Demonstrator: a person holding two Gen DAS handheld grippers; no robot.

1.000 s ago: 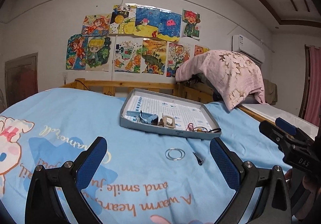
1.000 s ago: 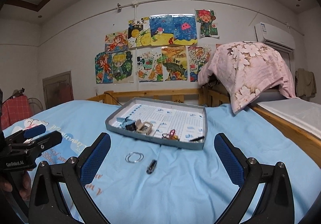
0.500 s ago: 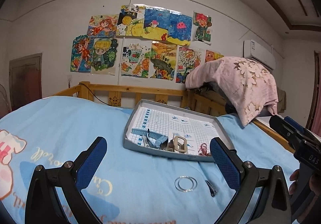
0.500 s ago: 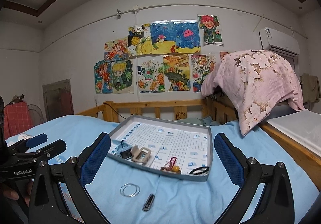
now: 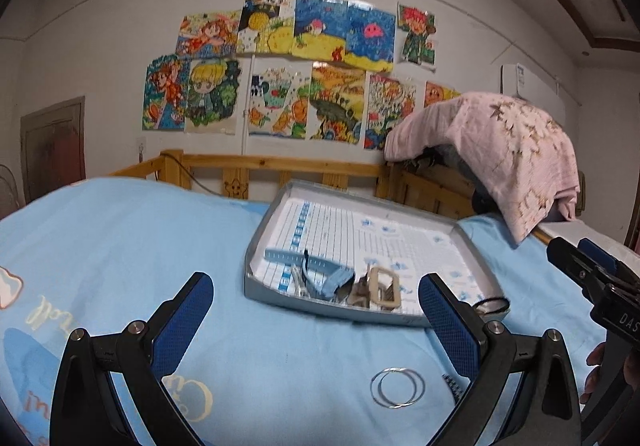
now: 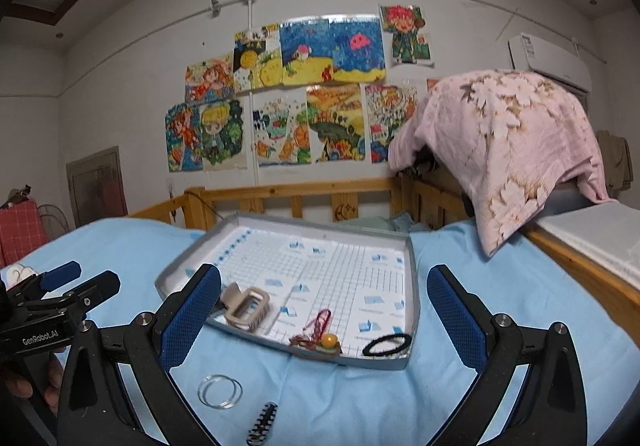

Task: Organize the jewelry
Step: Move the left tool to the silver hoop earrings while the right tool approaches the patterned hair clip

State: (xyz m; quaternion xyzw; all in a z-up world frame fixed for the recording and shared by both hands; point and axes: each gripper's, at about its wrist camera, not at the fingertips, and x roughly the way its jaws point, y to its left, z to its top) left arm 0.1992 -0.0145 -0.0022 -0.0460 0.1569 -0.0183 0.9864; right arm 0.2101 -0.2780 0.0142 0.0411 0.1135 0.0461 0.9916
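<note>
Left view: left gripper (image 5: 316,306) jaws wide, empty; bangles (image 5: 397,387) on the sheet, just short of the tray (image 5: 464,242). Right view: right gripper (image 6: 324,312) wide too, striped clip (image 6: 262,423) beside the bangles (thin rings could slip the pads on soft bedding).

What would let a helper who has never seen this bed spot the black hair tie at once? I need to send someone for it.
Find the shallow grey tray with grid-printed lining on the blue bedsheet. Look in its near right corner, right of the red cord tangle with the yellow bead. The hair tie is the only plain black loop in the tray; the thin silver rings lie on the sheet outside it.
</note>
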